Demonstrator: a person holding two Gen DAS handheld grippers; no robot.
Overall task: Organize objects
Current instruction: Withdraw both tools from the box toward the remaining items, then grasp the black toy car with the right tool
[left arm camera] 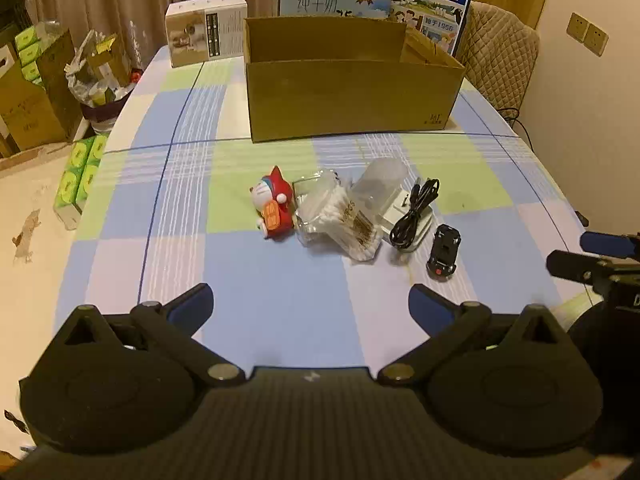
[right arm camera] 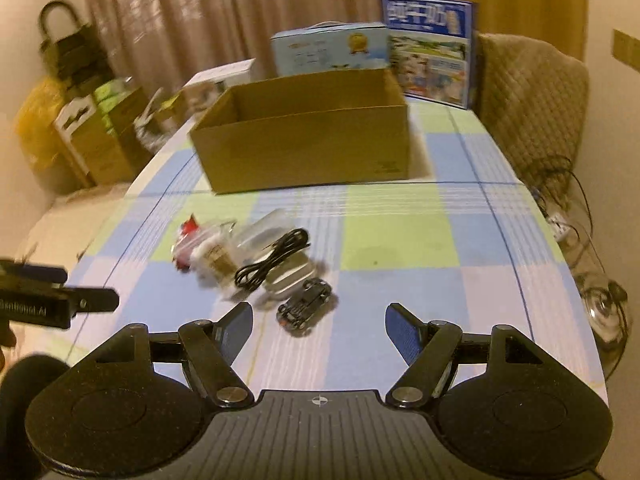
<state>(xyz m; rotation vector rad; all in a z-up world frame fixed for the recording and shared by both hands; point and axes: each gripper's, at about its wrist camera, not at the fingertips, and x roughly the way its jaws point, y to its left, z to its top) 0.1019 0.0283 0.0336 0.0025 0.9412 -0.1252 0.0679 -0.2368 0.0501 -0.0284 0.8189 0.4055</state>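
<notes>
Both claws empty, jaws apart: left claw (left arm camera: 310,304), right claw (right arm camera: 319,322); right should straddle car (right arm camera: 305,307) squarely, then box (right arm camera: 304,128)

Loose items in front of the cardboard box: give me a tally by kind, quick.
Toy figure: 1
Cotton swab pack: 1
Clear plastic container: 1
White charger with black cable: 1
Toy car: 1
Total: 5

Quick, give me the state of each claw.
Left claw: open, holding nothing.
Right claw: open, holding nothing.
</notes>
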